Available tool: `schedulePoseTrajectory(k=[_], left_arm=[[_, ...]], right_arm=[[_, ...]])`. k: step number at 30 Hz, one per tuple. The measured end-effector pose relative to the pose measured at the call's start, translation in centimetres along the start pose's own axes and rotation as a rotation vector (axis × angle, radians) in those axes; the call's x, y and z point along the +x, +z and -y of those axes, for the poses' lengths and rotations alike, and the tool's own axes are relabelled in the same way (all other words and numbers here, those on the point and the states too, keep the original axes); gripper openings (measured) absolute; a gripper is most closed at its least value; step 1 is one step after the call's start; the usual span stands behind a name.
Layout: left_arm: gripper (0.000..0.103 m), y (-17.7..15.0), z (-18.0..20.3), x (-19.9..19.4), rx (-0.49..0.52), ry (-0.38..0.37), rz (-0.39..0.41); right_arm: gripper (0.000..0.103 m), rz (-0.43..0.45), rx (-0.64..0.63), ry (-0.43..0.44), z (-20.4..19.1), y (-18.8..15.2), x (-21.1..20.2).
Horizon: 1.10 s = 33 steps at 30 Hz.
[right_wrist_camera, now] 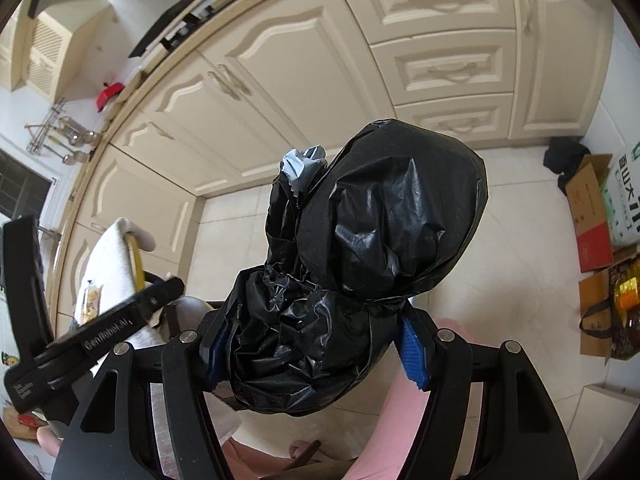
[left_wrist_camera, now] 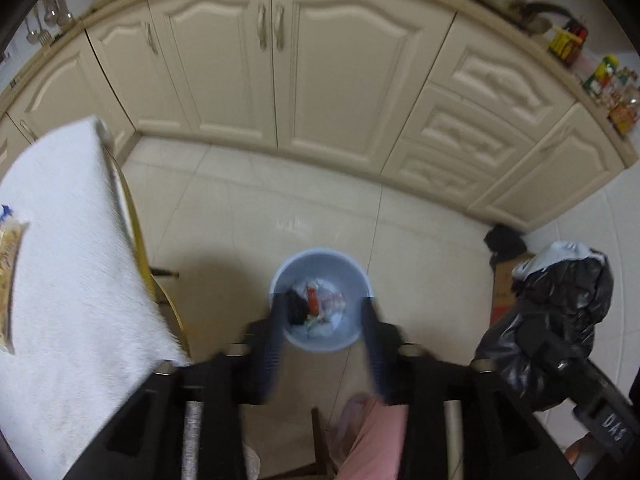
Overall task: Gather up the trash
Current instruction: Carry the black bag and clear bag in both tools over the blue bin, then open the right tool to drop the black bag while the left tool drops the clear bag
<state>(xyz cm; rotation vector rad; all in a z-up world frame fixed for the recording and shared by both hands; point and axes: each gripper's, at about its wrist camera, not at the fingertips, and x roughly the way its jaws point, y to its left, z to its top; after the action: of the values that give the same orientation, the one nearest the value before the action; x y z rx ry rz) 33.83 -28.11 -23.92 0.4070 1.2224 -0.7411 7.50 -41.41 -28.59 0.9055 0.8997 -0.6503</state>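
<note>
My left gripper points down at the floor with its jaws open and nothing between them. Far below it a small blue-grey bin stands on the tiles, with crumpled trash of white, black and orange inside. My right gripper is shut on a bulging black trash bag, whose lower folds are bunched between the blue pads. A pale blue scrap pokes from the bag's top. In the left wrist view the bag hangs to the right of the bin.
A table under a white cloth with a snack packet lies left. Cream cabinets run along the back. Cardboard boxes stand on the right. A pink trouser leg shows below the grippers.
</note>
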Motion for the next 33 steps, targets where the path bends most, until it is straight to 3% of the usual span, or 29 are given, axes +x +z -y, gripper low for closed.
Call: schedulePoseTrajectory(k=[5, 10, 14, 16, 19, 20, 22, 25, 33], left_arm=[[0.058, 1.2, -0.1, 2.1, 0.011, 0.038, -0.016], [0.059, 1.3, -0.5, 2.8, -0.011, 0.049, -0.020], [0.059, -0.1, -0.5, 1.1, -0.014, 0.078, 0.015], [0.065, -1.1, -0.5, -0.4, -0.016, 0.078, 0.043], [0.068, -2.2, -1.0, -2.3, -0.038, 0.067, 0.080], [0.069, -2.6, -1.1, -2.9, -0.039, 0.080, 0.097], [0.075, -3.3, -1.4, -3.7, -0.039, 0.098, 0.120], [0.075, -3.6, -1.4, -3.7, -0.057, 0.098, 0.119], [0.075, -3.8, -2.3, -3.4, -0.075, 0.093, 0.094]], right_arm=[[0.068, -0.028, -0.004, 0.002, -0.1, 0.3, 1.4], [0.069, -0.060, -0.029, 0.008, -1.1, 0.4, 2.9], [0.069, -0.073, -0.051, 0.030, -2.1, 0.7, 3.7], [0.069, -0.073, -0.072, 0.035, -2.9, 0.8, 4.0], [0.076, -0.072, -0.088, 0.044, -4.0, 0.9, 4.2], [0.086, -0.080, -0.083, 0.040, -4.3, 0.8, 4.3], [0.096, -0.064, -0.074, 0.025, -4.5, 0.8, 4.1], [0.097, -0.044, -0.105, -0.049, -5.0, 0.6, 3.8], [0.097, -0.041, -0.118, -0.086, -5.0, 0.3, 3.4]])
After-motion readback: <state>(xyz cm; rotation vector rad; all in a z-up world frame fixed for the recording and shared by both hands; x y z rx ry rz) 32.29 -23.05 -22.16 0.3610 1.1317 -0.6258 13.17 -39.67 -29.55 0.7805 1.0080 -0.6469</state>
